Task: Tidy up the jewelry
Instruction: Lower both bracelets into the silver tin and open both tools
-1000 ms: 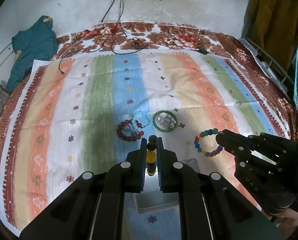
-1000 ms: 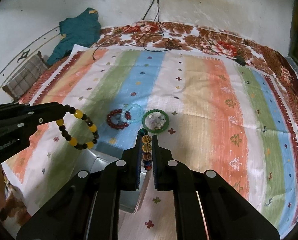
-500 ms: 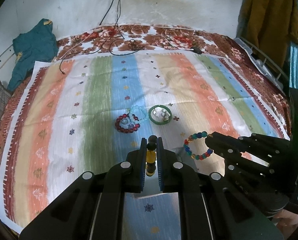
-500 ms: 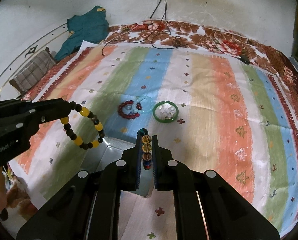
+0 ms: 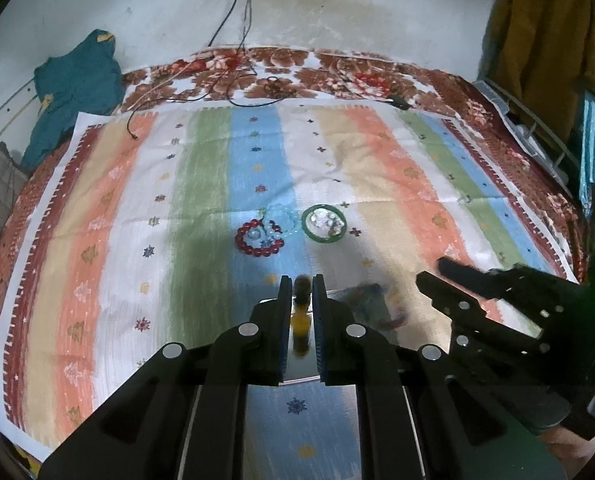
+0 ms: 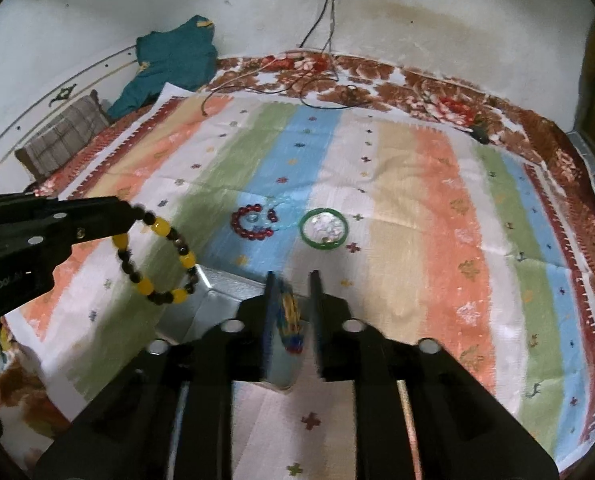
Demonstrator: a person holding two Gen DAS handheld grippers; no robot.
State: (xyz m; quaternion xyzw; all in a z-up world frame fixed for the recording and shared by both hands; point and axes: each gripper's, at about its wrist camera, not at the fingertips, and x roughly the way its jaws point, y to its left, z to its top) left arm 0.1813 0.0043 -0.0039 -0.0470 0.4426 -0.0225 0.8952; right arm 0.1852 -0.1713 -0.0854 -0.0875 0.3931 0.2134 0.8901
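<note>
- Right gripper: jaws are opening; the multicoloured bead bracelet is seen blurred between them, low centre of the right wrist view, apparently no longer pinched.
- Metal tray lies directly beneath; release appears under way.
- Left gripper is clamped on the yellow-and-dark bead bracelet, whose loop hangs downward at centre left of that view, over the tray's left edge.

Multicoloured bracelet — motion-blurred

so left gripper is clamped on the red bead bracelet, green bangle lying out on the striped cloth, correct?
Not the red one. The left gripper is clamped on the yellow-and-black bead bracelet, as the right wrist view shows. The red bead bracelet lies on the striped cloth beside the green bangle.
</note>
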